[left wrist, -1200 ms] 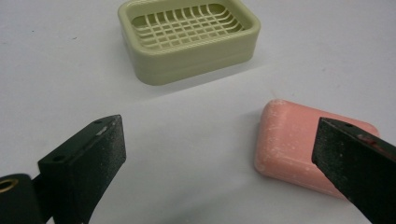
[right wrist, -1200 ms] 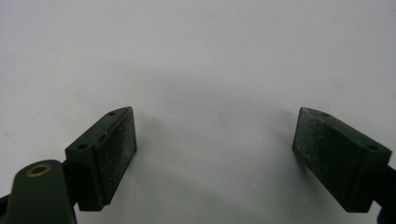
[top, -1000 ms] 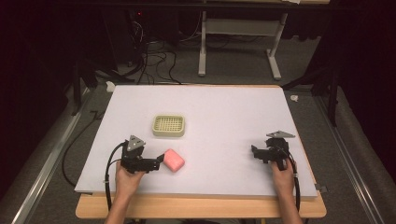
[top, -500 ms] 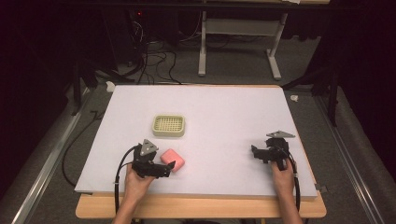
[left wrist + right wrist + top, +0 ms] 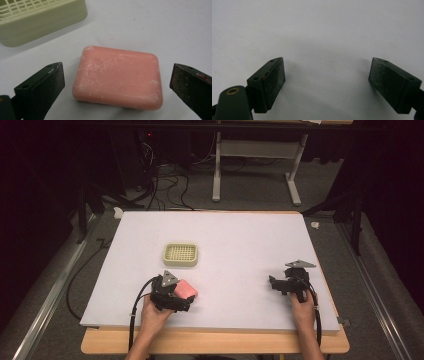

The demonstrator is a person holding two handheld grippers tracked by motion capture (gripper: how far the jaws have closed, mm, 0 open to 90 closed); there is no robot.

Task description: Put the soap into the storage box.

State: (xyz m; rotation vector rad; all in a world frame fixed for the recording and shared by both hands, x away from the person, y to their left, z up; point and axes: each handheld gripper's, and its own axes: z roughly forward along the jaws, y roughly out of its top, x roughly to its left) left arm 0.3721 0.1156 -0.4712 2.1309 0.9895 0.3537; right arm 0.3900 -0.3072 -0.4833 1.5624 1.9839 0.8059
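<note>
A pink bar of soap lies flat on the white table top, near the front left. My left gripper is open, and its jaws have just been opening. The soap lies between them with a gap on each side, so neither pad touches it. A pale green slotted soap dish sits just beyond the soap. My right gripper rests at the front right, open over bare table with nothing between its jaws.
The table's wooden front edge runs close under both hands. Black cables and a grey stand's legs lie on the floor behind the table. Metal rails run along both sides.
My left gripper has moved right, up to the soap, and its jaws now stand on either side of it. The right gripper and the soap dish have kept still.
</note>
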